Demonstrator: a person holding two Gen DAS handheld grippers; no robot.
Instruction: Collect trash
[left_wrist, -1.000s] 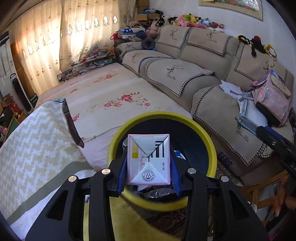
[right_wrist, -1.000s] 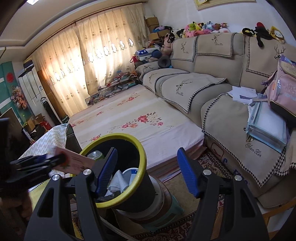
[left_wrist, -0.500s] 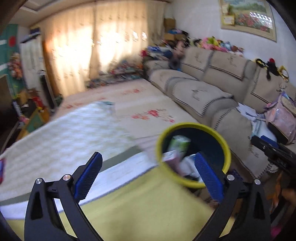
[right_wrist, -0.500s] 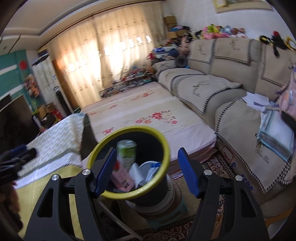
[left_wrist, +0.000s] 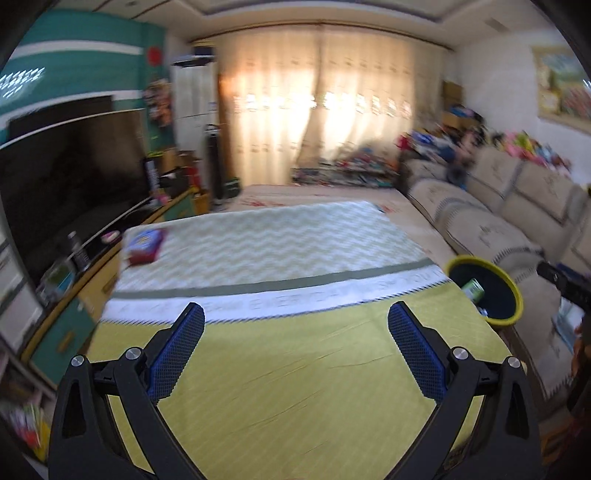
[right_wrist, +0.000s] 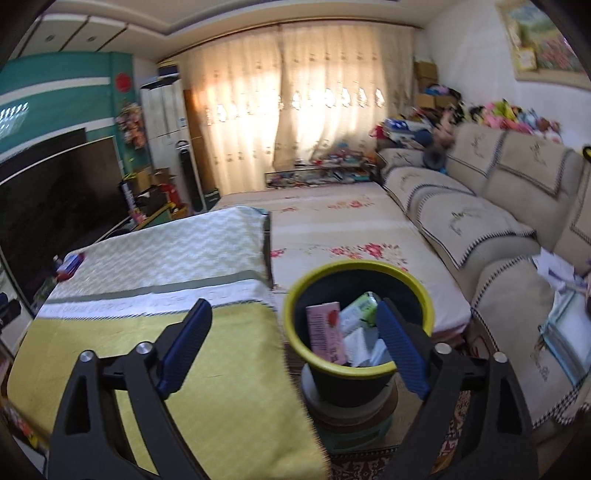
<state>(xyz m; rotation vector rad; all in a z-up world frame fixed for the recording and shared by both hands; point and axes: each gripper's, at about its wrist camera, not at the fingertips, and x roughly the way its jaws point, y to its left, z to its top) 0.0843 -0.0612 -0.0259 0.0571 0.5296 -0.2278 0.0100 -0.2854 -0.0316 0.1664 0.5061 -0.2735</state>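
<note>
Trash remaining: a flat red-and-blue snack packet (left_wrist: 142, 246) lying at the far left corner of the table covered in a yellow and zigzag-patterned cloth (left_wrist: 288, 373), well apart from the black, yellow-rimmed waste bin (right_wrist: 417, 291) at the table's right end. The bin holds a pink carton (right_wrist: 327, 328), a green can (right_wrist: 360, 308) and white paper scraps. Left gripper (left_wrist: 295, 347): jaws spread wide, nothing between them. Right gripper (right_wrist: 293, 341): jaws opening, empty, above the bin's near rim. The packet looks light, thin and crushable, probably slick; a pinch across one raised edge seems the best hold.
</note>
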